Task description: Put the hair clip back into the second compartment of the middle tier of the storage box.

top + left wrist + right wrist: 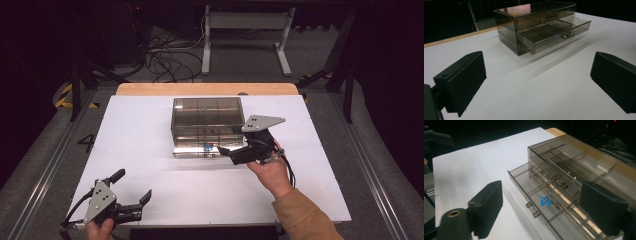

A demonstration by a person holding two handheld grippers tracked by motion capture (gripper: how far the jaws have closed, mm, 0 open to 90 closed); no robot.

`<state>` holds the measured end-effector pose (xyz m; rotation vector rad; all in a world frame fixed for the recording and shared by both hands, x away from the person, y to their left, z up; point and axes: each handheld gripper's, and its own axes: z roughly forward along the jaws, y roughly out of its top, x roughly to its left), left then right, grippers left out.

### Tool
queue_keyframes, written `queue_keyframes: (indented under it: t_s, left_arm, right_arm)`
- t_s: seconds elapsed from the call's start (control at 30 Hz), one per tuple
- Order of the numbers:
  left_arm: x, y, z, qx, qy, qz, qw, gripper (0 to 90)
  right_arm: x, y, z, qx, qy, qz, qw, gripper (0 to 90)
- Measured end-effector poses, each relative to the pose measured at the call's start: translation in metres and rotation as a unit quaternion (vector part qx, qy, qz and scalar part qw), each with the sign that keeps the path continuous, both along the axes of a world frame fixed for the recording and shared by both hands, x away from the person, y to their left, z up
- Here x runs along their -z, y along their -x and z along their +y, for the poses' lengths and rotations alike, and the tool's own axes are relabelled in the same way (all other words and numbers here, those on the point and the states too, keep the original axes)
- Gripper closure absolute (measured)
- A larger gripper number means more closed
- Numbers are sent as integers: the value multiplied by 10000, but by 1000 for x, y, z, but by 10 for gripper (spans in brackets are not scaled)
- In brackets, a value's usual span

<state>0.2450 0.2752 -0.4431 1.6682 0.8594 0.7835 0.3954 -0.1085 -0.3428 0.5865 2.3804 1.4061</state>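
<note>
Judging progress approx. halfway: lower drawer [544,212] of smoky clear organizer [207,120] already pulled out, w/ small blue star [545,201] lying in a middle compartment; other compartments look empty. Upper drawer [564,173] pushed in, nothing seen inside. Right gripper [239,139] hovering just at drawer front, jaws spread wide, grasping nothing; in right gripper view, star sits between its jaws, farther off. Left gripper [131,189] parked near table [150,130] front edge, well apart from organizer, jaws released too. Prob. left to do: push drawer shut, or pick star out.
</note>
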Motion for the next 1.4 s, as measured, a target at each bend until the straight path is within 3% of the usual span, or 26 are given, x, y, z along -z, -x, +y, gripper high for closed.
queue_keyframes:
  t_s: [0.2, 0.53, 1.07, 1.4]
  left_arm:
    - [0, 0, 0, 1, 3, 3, 10000, 8]
    - [0, 0, 1, -7, 15, 13, 10000, 8]
    - [0, 0, 1, -6, 15, 7, 10000, 8]
    - [1, 0, 0, -1, 18, 1, 10000, 8]
  right_arm:
    - [-1, 9, -15, -51, -171, -91, 9998, 74]
    - [7, 22, -42, -44, -400, -219, 9990, 19]
    - [39, 36, -86, 173, -601, -461, 9970, 7]
    - [63, 41, -105, 354, -630, -290, 9970, 7]
